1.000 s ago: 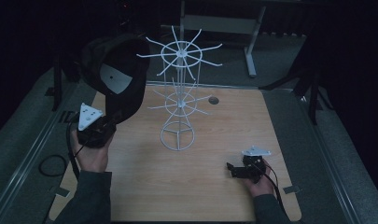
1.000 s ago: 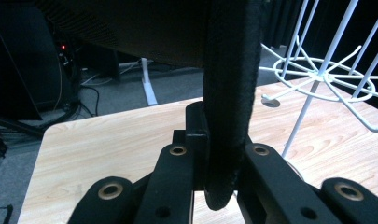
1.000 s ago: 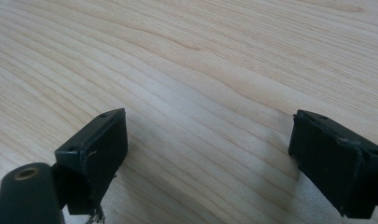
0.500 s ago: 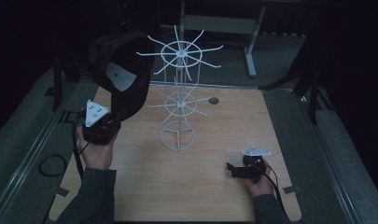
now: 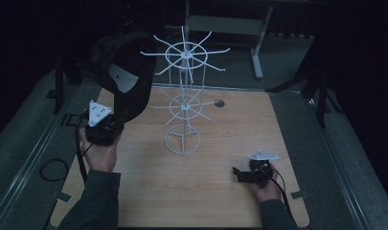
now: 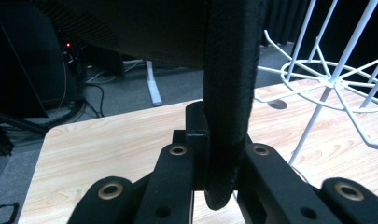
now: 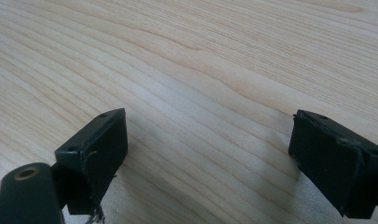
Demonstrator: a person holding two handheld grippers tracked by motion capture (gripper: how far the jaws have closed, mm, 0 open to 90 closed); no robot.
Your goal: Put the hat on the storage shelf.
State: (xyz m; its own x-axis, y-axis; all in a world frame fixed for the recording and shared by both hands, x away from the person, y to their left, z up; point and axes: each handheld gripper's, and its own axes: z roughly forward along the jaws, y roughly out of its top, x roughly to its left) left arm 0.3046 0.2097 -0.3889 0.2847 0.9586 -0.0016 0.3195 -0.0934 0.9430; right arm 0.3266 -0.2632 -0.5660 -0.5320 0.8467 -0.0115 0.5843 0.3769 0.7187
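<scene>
In left gripper view, jaws pinch cap (image 6: 228,93) edge.

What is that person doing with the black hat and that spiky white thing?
The left gripper is clamped on the edge of a black cap and holds it up beside the top arms of the white wire rack standing on the wooden table. The right gripper rests open and empty over the table.

Dark room, grey carpeted floor (image 5: 287,62)
</scene>
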